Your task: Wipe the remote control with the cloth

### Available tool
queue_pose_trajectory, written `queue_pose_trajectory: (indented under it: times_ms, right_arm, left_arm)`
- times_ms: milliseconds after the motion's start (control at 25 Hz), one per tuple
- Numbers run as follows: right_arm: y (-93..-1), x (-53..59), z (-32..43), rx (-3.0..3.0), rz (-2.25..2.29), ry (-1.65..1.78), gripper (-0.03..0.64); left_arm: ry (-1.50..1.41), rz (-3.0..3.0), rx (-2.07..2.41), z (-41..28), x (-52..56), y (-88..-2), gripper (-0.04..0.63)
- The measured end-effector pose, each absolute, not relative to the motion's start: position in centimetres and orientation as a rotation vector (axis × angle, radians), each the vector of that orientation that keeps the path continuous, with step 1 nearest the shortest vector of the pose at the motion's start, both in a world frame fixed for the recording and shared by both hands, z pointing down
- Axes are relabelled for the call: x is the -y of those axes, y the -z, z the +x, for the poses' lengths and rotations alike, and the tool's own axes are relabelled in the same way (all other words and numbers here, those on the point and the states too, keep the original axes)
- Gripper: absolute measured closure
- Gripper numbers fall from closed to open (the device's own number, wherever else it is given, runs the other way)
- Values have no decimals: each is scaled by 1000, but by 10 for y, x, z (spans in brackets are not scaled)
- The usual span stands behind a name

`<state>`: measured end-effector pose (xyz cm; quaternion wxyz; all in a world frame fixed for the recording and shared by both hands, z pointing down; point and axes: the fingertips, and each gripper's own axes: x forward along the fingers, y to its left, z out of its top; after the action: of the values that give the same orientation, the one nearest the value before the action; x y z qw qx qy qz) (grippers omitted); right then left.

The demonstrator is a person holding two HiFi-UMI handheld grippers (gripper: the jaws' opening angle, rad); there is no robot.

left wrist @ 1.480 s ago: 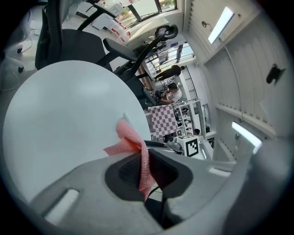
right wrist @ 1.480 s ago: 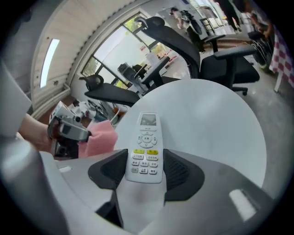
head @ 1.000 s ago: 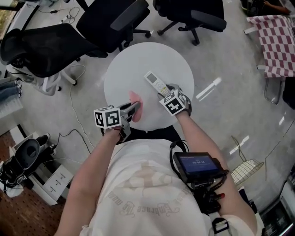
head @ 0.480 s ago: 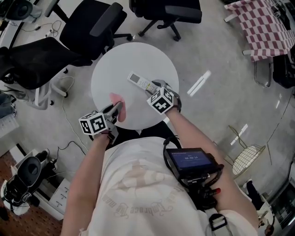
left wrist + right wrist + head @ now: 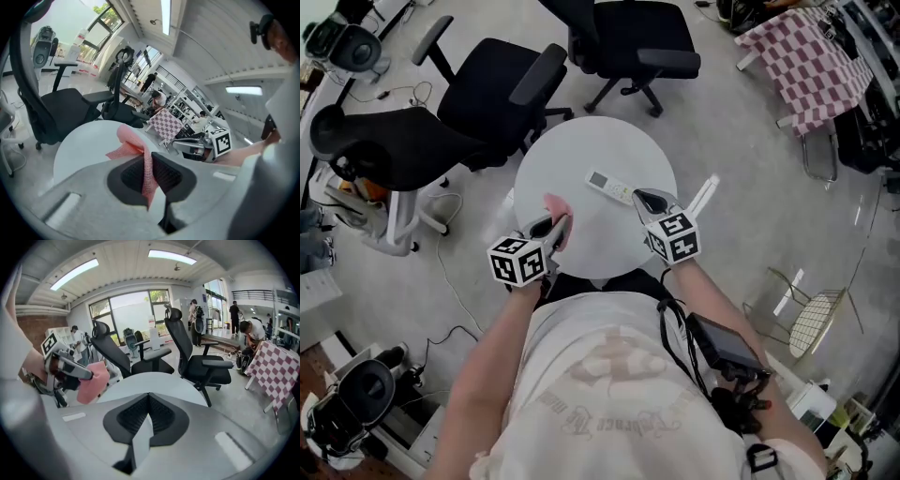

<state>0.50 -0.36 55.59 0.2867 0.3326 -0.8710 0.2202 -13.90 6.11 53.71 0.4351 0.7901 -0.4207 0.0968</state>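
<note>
Remote control (image 5: 610,187) seemingly lies on table (image 5: 581,150) near cloth (image 5: 554,206), chairs (image 5: 628,37) beyond.

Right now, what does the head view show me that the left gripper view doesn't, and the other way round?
Head view only: the remote lying on the table, and the left gripper from outside. Left gripper view only: that gripper's jaws clamped on a fold of the cloth. Both: the pink cloth, the white table, the black chairs and the right gripper, its jaws just closed with nothing between them.
</note>
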Motion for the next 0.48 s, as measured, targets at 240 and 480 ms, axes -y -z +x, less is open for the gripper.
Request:
queue_pose_trajectory:
  times_ms: [240, 480]
  right_arm:
    - [-484, -21, 13, 2456, 1052, -545, 611]
    - [-440, -52, 27, 2485, 1187, -470, 611]
  left_arm:
    - [-231, 2151, 1028, -143, -61, -496, 569]
    - [-240, 2267, 959, -133, -71, -466, 569]
